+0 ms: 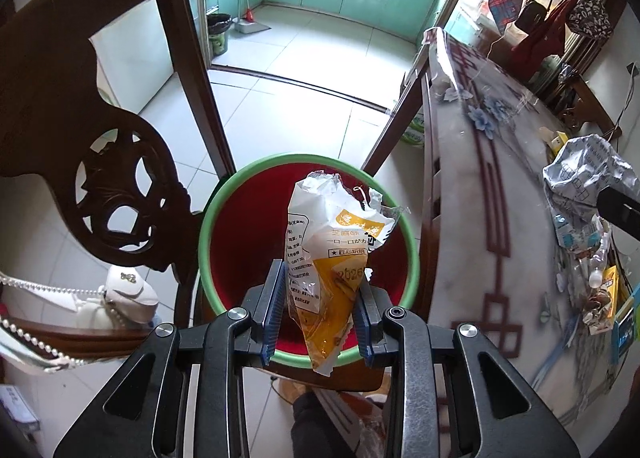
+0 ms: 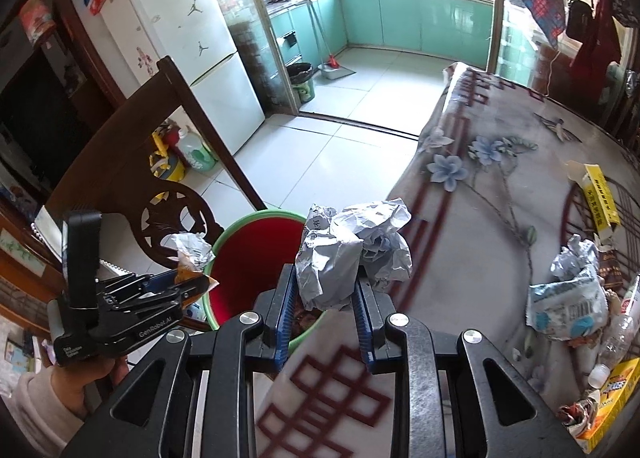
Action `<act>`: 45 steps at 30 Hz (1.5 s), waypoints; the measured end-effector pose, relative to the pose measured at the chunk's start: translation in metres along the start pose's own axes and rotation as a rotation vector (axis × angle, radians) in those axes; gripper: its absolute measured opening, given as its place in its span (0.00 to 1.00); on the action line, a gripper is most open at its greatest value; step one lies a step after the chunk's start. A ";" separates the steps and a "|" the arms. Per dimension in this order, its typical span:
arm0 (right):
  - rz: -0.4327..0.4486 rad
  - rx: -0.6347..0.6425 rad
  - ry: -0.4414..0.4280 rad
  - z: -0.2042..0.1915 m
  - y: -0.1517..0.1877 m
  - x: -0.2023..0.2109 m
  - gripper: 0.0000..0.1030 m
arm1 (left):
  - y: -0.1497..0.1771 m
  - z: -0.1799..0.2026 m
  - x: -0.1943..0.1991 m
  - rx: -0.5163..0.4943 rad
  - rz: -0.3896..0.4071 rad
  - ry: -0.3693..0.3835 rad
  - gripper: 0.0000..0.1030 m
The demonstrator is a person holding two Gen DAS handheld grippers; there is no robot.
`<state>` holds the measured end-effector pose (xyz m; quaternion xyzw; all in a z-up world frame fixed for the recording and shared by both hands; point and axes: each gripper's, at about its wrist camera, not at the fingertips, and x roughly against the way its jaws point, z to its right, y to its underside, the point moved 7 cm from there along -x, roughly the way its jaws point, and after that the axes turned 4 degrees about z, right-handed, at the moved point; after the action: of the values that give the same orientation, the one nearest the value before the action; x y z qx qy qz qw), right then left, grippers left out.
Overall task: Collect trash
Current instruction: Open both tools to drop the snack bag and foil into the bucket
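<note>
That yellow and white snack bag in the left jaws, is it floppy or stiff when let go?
Probably floppy: the snack bag is thin, crinkled film, pinched in where the left gripper squeezes it. It looks nearly empty, so likely very light, and might flutter rather than drop straight into the red bin below.

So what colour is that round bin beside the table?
Round plastic bin: red inside, green rim; clearest in the left wrist view.

Yellow-white snack wrapper [image 1: 328, 254] upright over green-rimmed red bin [image 1: 404, 226], crumpled grey wrapper [image 2: 352, 254]
</note>
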<state>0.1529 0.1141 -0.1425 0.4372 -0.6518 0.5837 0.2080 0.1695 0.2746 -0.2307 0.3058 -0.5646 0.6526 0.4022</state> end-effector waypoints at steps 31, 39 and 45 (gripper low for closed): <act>-0.108 0.046 -0.125 -0.059 0.011 -0.069 0.24 | 0.000 -0.037 -0.030 0.028 -0.060 -0.015 0.28; -0.063 0.043 -0.121 -0.062 0.007 -0.060 0.39 | -0.005 -0.041 -0.021 0.034 -0.016 -0.024 0.53; -0.037 0.048 -0.124 -0.064 0.005 -0.049 0.42 | -0.007 -0.033 -0.011 0.022 0.005 -0.017 0.55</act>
<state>0.1599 0.1899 -0.1685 0.4893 -0.6411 0.5671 0.1674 0.1829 0.3057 -0.2429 0.3145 -0.5617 0.6570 0.3924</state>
